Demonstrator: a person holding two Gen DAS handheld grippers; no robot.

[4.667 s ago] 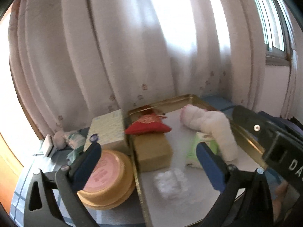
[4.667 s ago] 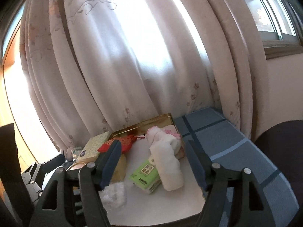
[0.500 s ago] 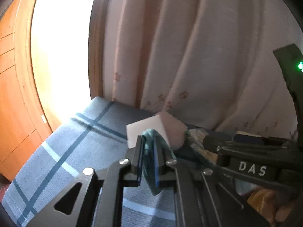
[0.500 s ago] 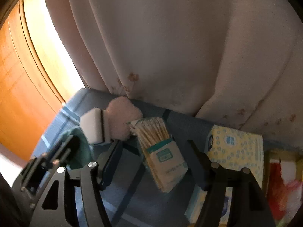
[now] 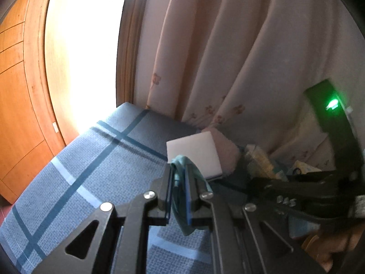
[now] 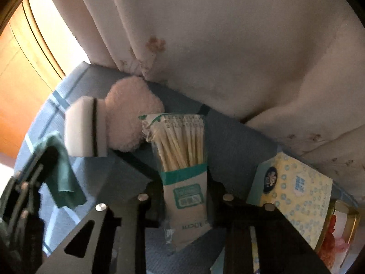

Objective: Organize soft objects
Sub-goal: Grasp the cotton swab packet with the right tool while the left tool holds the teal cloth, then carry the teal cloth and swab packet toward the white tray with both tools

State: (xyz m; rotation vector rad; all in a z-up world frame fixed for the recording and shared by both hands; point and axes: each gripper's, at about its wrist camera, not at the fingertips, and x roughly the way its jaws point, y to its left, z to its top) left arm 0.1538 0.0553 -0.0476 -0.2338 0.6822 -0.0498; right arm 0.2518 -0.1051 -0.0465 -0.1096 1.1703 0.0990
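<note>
Step in hand, as judged: double pick-up, with the left gripper (image 5: 180, 191) clamped narrow on a crumpled teal cloth (image 5: 182, 166) and the right gripper (image 6: 184, 196) closed on a clear plastic packet of wooden cotton swabs (image 6: 182, 159) lying on the blue plaid mat (image 5: 91, 159). Next move probably calls for lifting both clear and carrying them to the sorting spot. Only the right view shows the fluffy pink puff (image 6: 130, 114) whole beside the white sponge block (image 6: 84, 130), plus the yellow dotted tissue box (image 6: 296, 194).

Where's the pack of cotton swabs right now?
In the right wrist view, the pack of cotton swabs sits centre frame on the blue cloth, between the pink puff and the yellow tissue box.
</note>
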